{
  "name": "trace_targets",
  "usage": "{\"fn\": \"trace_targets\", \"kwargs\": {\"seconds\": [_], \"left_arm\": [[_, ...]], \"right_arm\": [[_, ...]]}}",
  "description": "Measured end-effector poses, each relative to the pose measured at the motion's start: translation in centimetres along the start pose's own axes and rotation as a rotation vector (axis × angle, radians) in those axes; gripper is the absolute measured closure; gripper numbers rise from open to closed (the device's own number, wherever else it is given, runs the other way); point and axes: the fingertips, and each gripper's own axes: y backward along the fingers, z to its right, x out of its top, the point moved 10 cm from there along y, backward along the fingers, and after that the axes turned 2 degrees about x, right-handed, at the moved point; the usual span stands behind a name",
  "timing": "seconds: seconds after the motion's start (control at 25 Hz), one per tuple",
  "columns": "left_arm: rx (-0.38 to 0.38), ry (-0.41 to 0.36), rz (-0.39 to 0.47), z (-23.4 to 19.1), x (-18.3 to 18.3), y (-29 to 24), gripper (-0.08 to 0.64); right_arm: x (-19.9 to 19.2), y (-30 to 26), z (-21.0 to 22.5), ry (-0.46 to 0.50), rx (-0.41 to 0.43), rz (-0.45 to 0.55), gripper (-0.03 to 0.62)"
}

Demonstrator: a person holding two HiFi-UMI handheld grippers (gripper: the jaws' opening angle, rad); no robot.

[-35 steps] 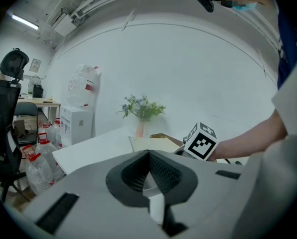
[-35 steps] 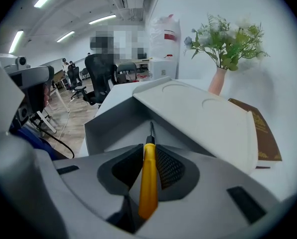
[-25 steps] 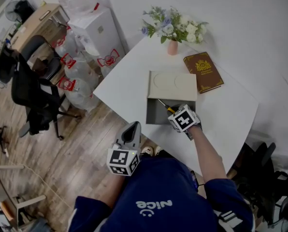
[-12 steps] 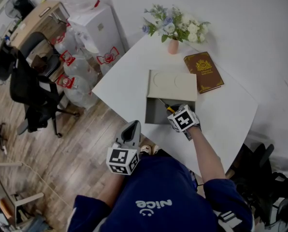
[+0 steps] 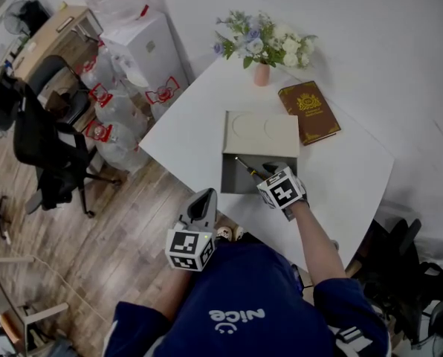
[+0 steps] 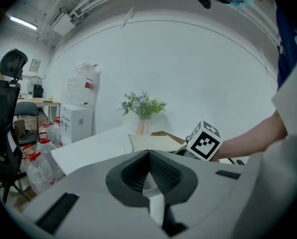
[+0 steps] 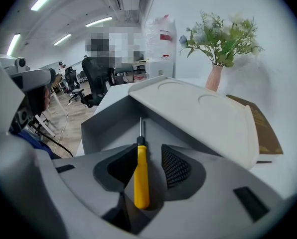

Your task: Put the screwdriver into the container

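A screwdriver (image 7: 141,176) with a yellow handle and thin metal shaft lies between the jaws of my right gripper (image 7: 146,156), tip pointing into the grey container (image 7: 103,128). The jaws are opening: the handle rests by the left pad, with a gap to the right pad. In the head view the right gripper (image 5: 270,171) hovers over the near right part of the open container (image 5: 233,178), the screwdriver (image 5: 247,169) slanting across it. Its beige lid (image 5: 262,132) stands tipped back behind it. My left gripper (image 5: 201,199) hangs off the table's near edge, shut and empty.
The white table (image 5: 192,125) carries a brown book (image 5: 309,111) right of the lid and a pink vase of flowers (image 5: 262,47) at the back. Left of the table are water bottles (image 5: 106,103), a white cabinet (image 5: 143,47) and an office chair (image 5: 43,147).
My right gripper has drawn back slightly toward the container's near edge, and more of the screwdriver shaft shows ahead of it. The left gripper has stayed in place.
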Motion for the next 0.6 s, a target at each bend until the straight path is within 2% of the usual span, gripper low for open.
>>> {"fn": "trace_targets", "kwargs": {"seconds": [0.2, 0.6], "left_arm": [[-0.022, 0.002, -0.001, 0.2, 0.0, -0.2, 0.545], [-0.060, 0.004, 0.015, 0.7, 0.2, -0.5, 0.545]], "right_arm": [[-0.1, 2.0, -0.2, -0.042, -0.014, 0.054, 0.428], [-1.1, 7.1, -1.6, -0.093, -0.107, 0.223, 0.428]]}}
